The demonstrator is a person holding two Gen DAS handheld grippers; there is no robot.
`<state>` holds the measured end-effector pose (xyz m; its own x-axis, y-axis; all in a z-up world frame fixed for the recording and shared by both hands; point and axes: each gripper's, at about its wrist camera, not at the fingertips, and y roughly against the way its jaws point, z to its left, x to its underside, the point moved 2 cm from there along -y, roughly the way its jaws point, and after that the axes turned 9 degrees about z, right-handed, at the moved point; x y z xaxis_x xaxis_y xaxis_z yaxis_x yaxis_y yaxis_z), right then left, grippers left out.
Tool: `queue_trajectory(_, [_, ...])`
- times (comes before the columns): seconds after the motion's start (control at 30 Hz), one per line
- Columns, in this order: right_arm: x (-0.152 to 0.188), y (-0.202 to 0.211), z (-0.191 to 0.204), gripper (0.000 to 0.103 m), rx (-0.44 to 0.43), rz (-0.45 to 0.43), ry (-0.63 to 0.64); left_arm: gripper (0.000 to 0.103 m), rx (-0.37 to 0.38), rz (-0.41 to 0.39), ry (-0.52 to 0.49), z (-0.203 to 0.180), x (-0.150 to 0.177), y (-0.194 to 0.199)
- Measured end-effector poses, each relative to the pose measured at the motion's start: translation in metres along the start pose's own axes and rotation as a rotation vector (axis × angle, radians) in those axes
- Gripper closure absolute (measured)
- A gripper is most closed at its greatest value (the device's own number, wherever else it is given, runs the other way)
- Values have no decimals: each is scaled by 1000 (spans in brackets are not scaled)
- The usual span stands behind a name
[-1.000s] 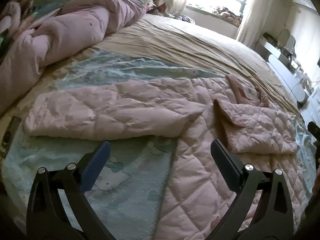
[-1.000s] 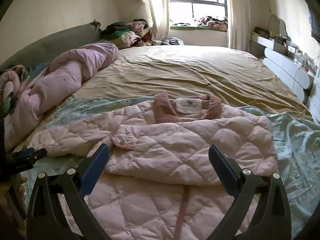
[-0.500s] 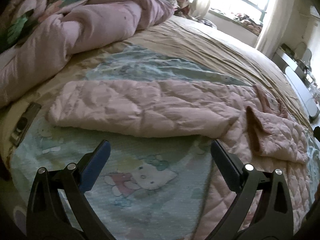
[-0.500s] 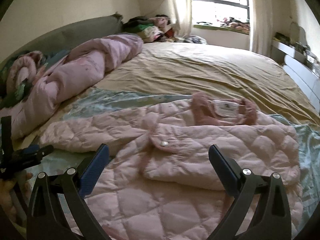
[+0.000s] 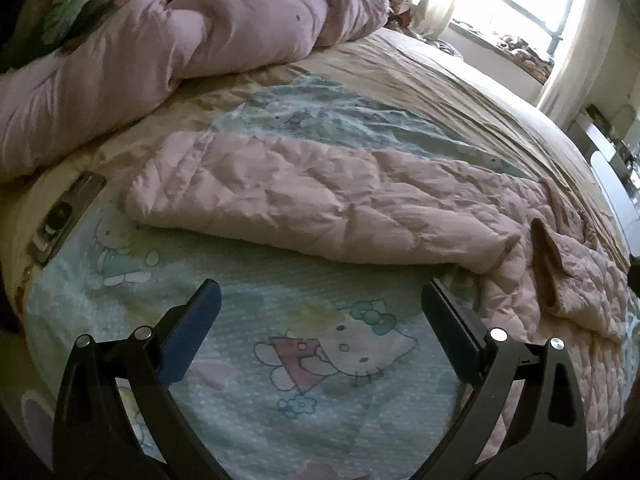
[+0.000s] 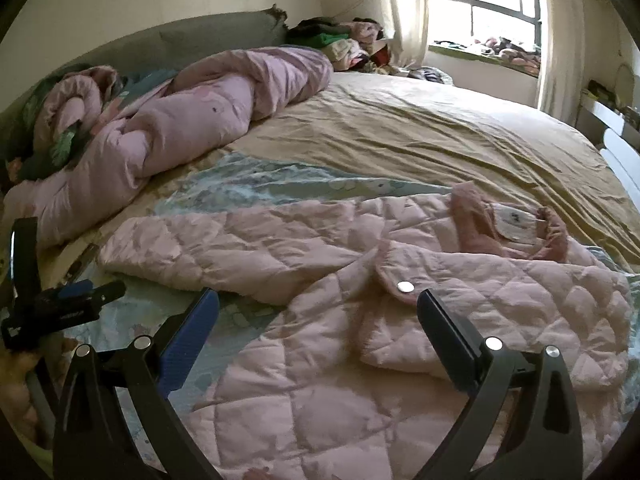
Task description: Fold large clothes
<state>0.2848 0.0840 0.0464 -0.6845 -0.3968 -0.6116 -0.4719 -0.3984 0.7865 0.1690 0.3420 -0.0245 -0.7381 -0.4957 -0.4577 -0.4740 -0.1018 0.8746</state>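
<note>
Pink quilted jacket (image 6: pixel 400 320) lies spread, front side up, on the near part of the bed (image 6: pixel 420 128), partly on a pale blue cartoon-print sheet (image 5: pixel 312 360) and partly beside the tan sheet. Collar (image 6: pixel 512 220) with a white label sits at the far right end. One front panel is folded over the body; a silver snap (image 6: pixel 405 287) shows at its corner. The jacket's sleeve (image 5: pixel 320 208) stretches out flat to the left across the blue sheet, cuff end near the left edge of the bed.

Left gripper (image 5: pixel 320 304): jaws wide apart, holding nothing, poised over the cartoon print just near of the sleeve, not touching the cloth. From the right wrist camera it (image 6: pixel 76 300) shows at the left edge of the bed.

Right gripper (image 6: pixel 318 306): jaws wide apart, empty, above the jacket body near the snapped panel. Contact with the fabric: cannot tell.

A rolled lilac duvet (image 6: pixel 180 120) lies along the far left by the grey headboard (image 6: pixel 200 36). Dark flat device (image 5: pixel 66 216) on the left edge of the mattress. Heap of clothes (image 6: pixel 340 36) in the far corner next to the window (image 6: pixel 488 8).
</note>
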Motion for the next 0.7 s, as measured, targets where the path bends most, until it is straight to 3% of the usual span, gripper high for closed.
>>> queue_trajectory(0.3, [-2,-22,19,4,-14,25,38,9,15,25,82,30,-3,-22])
queue_trajectory(0.7, [-1,-57,33,4,-25,61,60,9,104,57,252,77,-20,-63])
